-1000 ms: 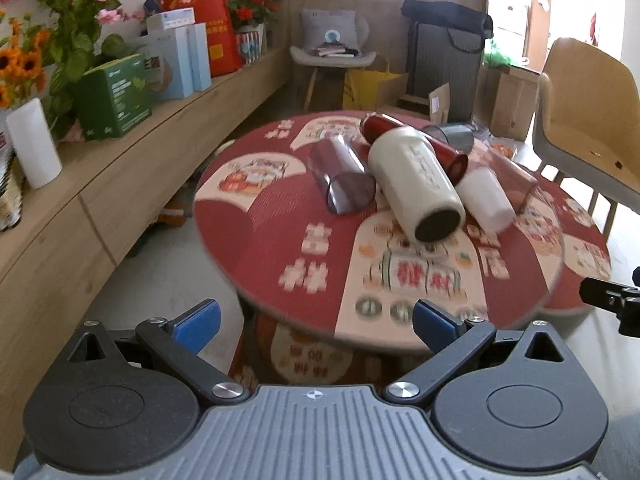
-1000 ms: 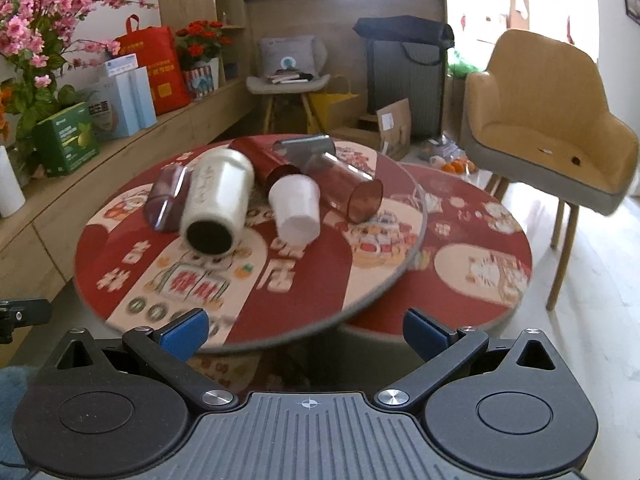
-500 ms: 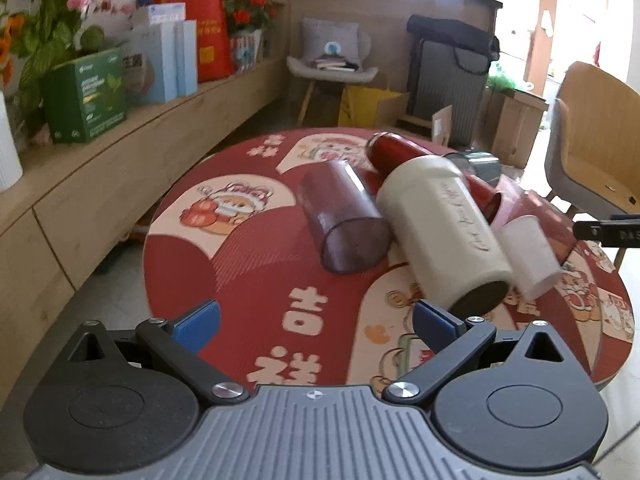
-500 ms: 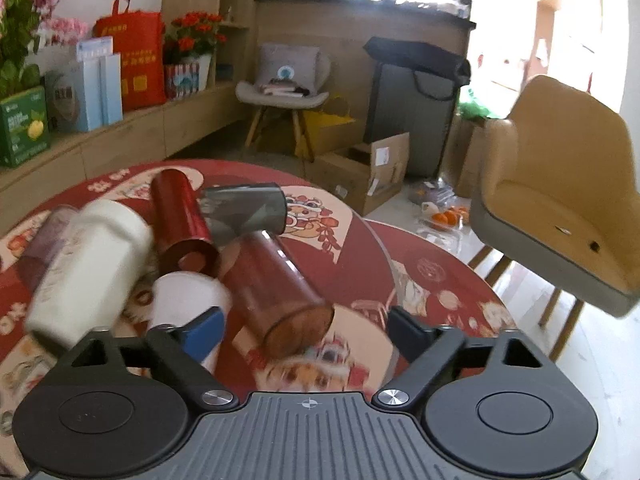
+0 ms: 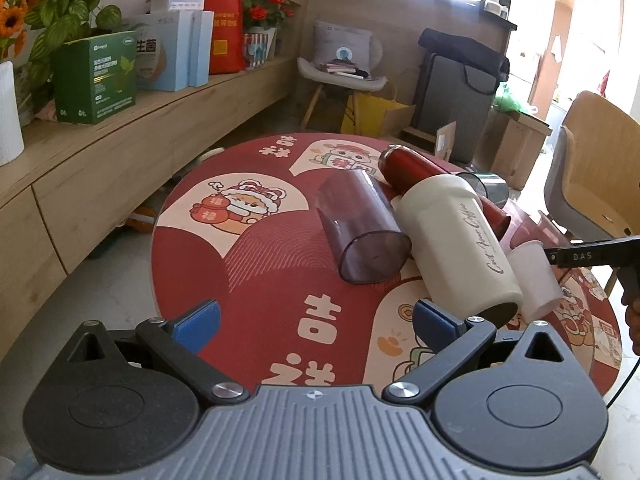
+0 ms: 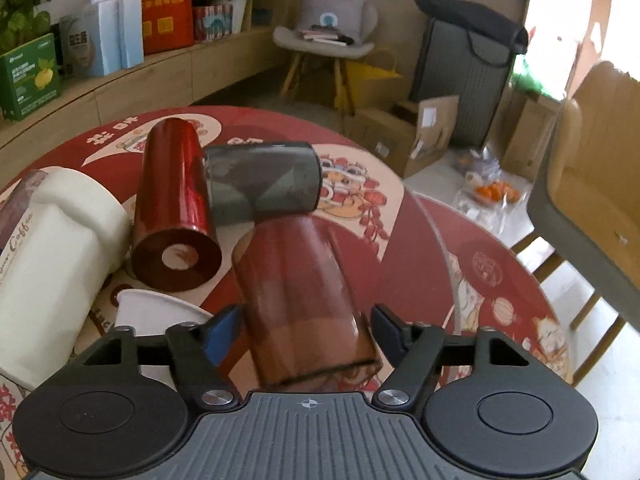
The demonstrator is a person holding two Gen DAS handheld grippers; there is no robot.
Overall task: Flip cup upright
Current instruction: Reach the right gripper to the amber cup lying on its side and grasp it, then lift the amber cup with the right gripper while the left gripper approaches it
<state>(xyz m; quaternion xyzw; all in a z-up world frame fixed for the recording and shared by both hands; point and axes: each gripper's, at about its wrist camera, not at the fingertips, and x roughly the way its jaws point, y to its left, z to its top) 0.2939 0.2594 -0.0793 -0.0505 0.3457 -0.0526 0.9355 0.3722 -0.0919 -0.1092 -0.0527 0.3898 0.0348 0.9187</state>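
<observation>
The right gripper [image 6: 306, 334] stood spread, its blue pads either side of a translucent brown cup [image 6: 300, 300] that lay on its side on the round red table [image 6: 400, 240], open mouth toward the camera; whether the pads touched its wall could not be told, though a gap showed at the 3 o'clock pad. Just beyond the cup, at 12 o'clock, a smoky grey tumbler [image 6: 262, 182] lay crosswise against it. At 10 o'clock lay a shiny red metal tumbler [image 6: 172, 208], at 9 o'clock a cream mug [image 6: 56, 260] with script lettering, cut off by the frame edge, and beside the left pad a white paper cup [image 6: 156, 312], half hidden behind the tool. The left gripper [image 5: 316, 318] hung spread and empty over the near table edge. From it, a purple translucent cup [image 5: 360, 224] lay on its side at 12 o'clock, touching the cream mug at 1 o'clock. The brown cup was mostly hidden behind the mug and paper cup there, and only a black finger of the right tool entered at 3 o'clock.
</observation>
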